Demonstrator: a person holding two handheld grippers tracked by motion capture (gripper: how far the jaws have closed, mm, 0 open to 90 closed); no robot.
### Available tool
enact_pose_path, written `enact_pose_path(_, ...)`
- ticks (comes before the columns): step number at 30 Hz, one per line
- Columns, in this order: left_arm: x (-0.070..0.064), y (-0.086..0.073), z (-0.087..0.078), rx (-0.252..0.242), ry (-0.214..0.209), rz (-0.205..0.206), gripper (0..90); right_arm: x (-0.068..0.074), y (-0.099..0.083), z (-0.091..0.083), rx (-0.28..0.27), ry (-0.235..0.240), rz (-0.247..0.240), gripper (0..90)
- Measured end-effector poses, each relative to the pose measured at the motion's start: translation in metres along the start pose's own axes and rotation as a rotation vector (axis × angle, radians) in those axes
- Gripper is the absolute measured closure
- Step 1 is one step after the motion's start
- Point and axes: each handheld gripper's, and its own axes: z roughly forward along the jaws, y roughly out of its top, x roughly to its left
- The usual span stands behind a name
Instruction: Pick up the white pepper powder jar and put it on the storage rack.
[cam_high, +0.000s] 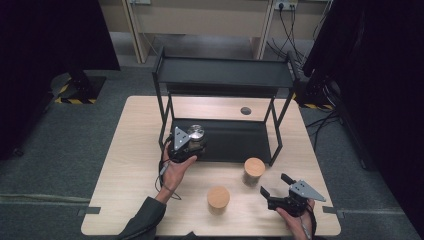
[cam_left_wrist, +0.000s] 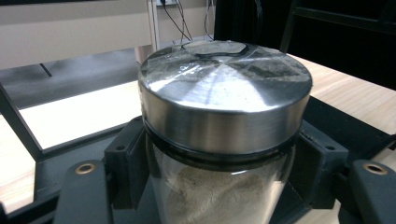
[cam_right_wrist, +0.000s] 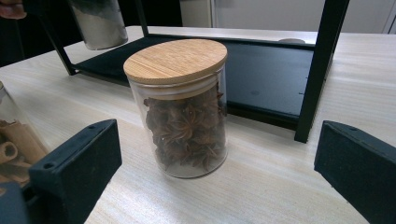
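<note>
We have the left gripper (cam_high: 186, 145) clenched around a steel-lidded jar (cam_left_wrist: 224, 93) of pale powder, its jaws pressing the glass on both sides just under the lid. In the high view that jar sits over the lower shelf (cam_high: 235, 142) of the black rack, toward its nine o'clock end; we cannot tell whether it already rests on the shelf. Our right gripper (cam_high: 277, 192) waits with jaws spread wide and empty, pointed at the star anise jar (cam_right_wrist: 180, 107) standing on the tabletop (cam_high: 135, 150) just beside the rack's front leg. A second wooden-lidded jar (cam_high: 218, 198) stands at seven o'clock from it. We judge one jar nearly shelved and two still to move.
</note>
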Motion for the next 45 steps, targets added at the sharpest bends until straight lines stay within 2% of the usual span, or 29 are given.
enact_pose_path(3,0.002,0.001,0.006,0.005,0.018,-0.003,30.9,0.0,0.0,0.0,0.0,0.001,-0.001,0.9)
enact_pose_path(24,0.006,0.001,0.029,0.0,0.053,-0.017,30.9,0.0,0.0,0.0,0.0,0.001,0.002,0.9)
enact_pose_path(45,0.008,-0.003,0.05,0.002,0.108,-0.027,30.9,-0.001,0.0,0.0,0.0,0.003,0.0,0.9)
